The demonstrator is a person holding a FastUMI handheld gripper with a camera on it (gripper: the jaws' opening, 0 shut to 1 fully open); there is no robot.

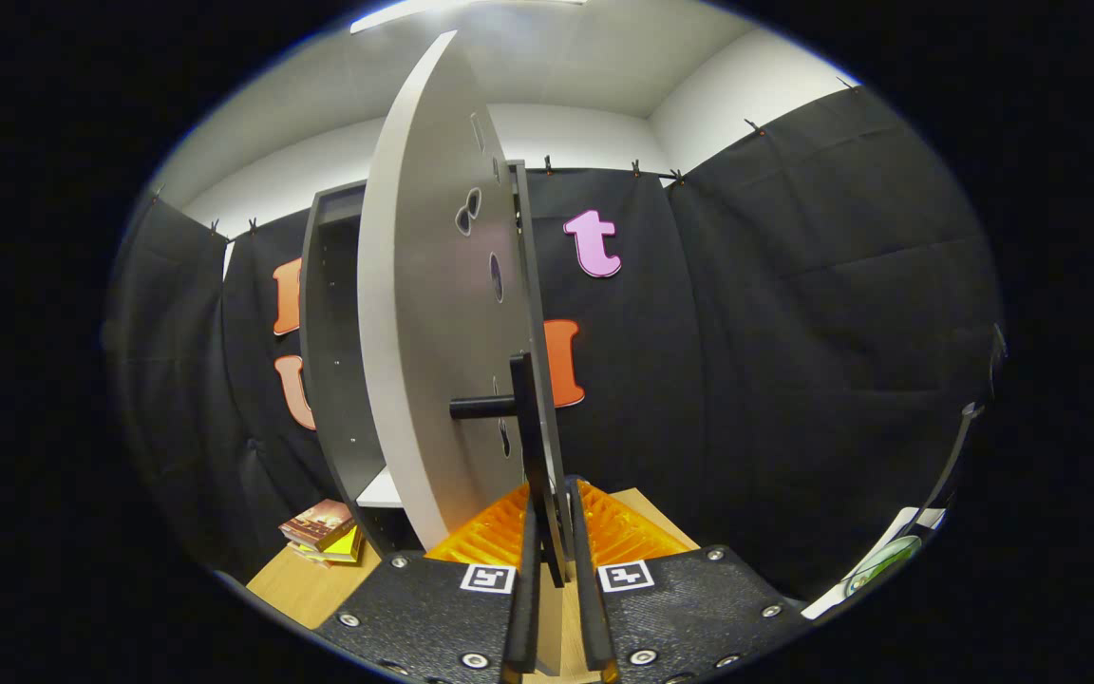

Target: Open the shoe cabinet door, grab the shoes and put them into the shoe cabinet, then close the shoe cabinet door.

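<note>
We see the tall grey wooden shoe cabinet (pixel 333 361) at eleven o'clock, its pale grey door panel (pixel 433 313) swung edge-on toward us, long axis upright. Our fingers (pixel 556 560) close narrowly on the door's black bar handle (pixel 530 427) at twelve o'clock.

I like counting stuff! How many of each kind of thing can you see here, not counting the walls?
Shoe cabinet: 1
Cabinet door, with the claw closed on its black handle: 1
Stack of books: 1
Wooden table: 1
Total: 4
</note>
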